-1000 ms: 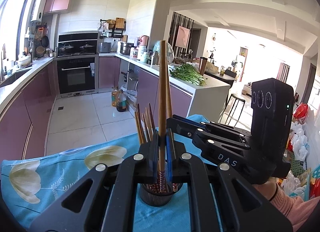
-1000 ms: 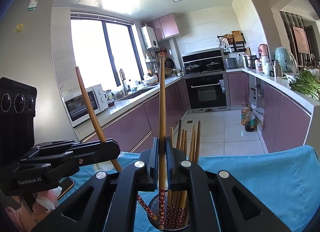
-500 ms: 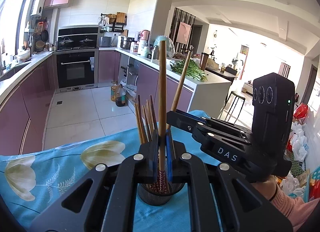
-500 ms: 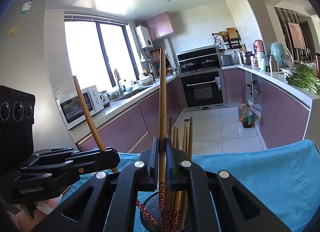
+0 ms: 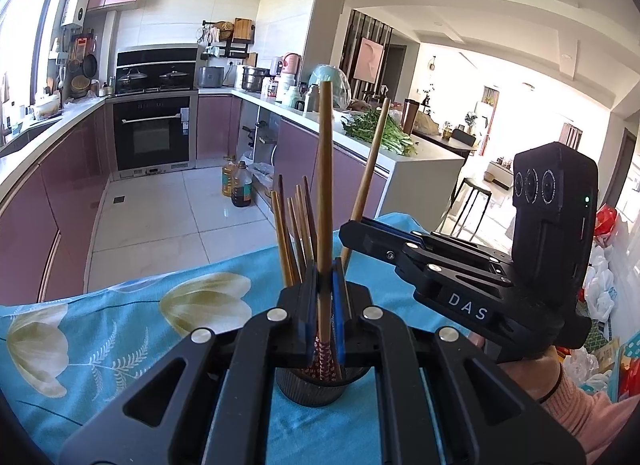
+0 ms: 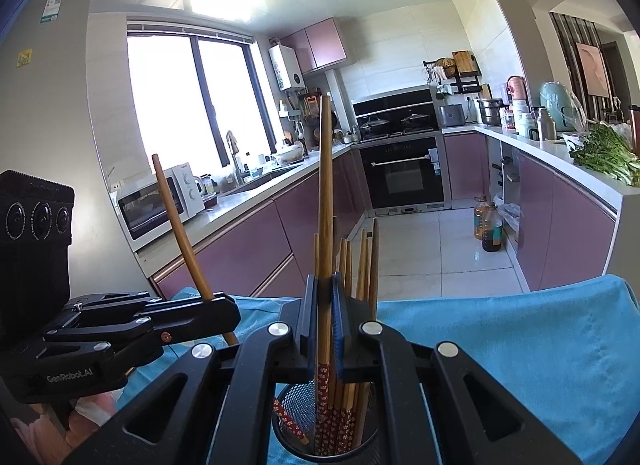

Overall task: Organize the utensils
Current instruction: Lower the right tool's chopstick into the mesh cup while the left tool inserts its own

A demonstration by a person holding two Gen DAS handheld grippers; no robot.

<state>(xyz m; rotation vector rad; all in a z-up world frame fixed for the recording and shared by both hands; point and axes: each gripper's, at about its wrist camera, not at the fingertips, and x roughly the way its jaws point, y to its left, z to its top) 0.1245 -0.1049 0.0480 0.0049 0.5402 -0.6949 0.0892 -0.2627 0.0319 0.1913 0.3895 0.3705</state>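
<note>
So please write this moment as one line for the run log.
left gripper: shut on wooden chopstick | right gripper: shut on second wooden chopstick | both tips inside black mesh cup | blue floral cloth beneath

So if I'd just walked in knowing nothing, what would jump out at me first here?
Probably the two black grippers, each pinching one wooden chopstick upright: the left gripper holds its chopstick and the right gripper holds its chopstick. Both stand over a dark mesh holder already bristling with chopsticks, set on a blue flowered tablecloth. Behind lies a sunny kitchen with purple cabinets.
</note>
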